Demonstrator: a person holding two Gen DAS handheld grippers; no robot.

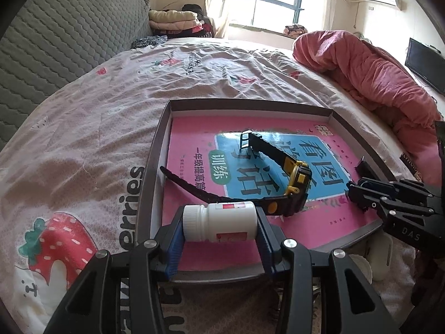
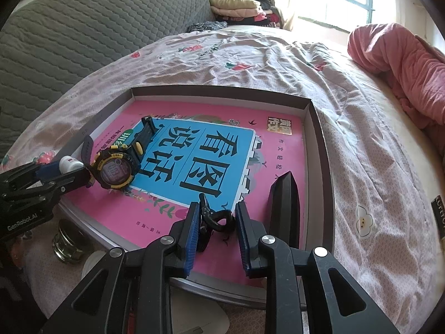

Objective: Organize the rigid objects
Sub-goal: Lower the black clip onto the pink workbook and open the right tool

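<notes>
Left wrist view: the left gripper (image 1: 221,231) has its blue ribbed fingers (image 1: 174,246) clamped on a smooth white plastic bottle (image 1: 219,221), held sideways with its ridged cap to the left, over the near edge of a shallow grey cardboard tray (image 1: 151,167). In the tray lies a glossy pink and blue book (image 1: 194,144), and on the book a black and yellow watch (image 1: 294,189) on its side, its ribbed strap reaching out over the tray's left rim. The right gripper (image 1: 354,190) comes in from the right over the book. The tray sits on a bed (image 1: 83,128) with a crumpled strawberry-print sheet; a pink quilt (image 1: 375,75) is bunched at the far right, and a grey quilted headboard (image 1: 55,41) stands at the left.

Right wrist view: the right gripper (image 2: 217,222) is closed on a small black clip (image 2: 214,218), the fingers (image 2: 192,233) pressing its sides just above the book (image 2: 278,150). A flat, pointed black object (image 2: 285,211) lies just to the right, inside the tray (image 2: 319,144). The watch (image 2: 115,169) shows its round face beside the left gripper (image 2: 69,172) and the bottle (image 2: 71,163). A metal nut-like piece (image 2: 68,243) sits outside the tray's near left corner.
</notes>
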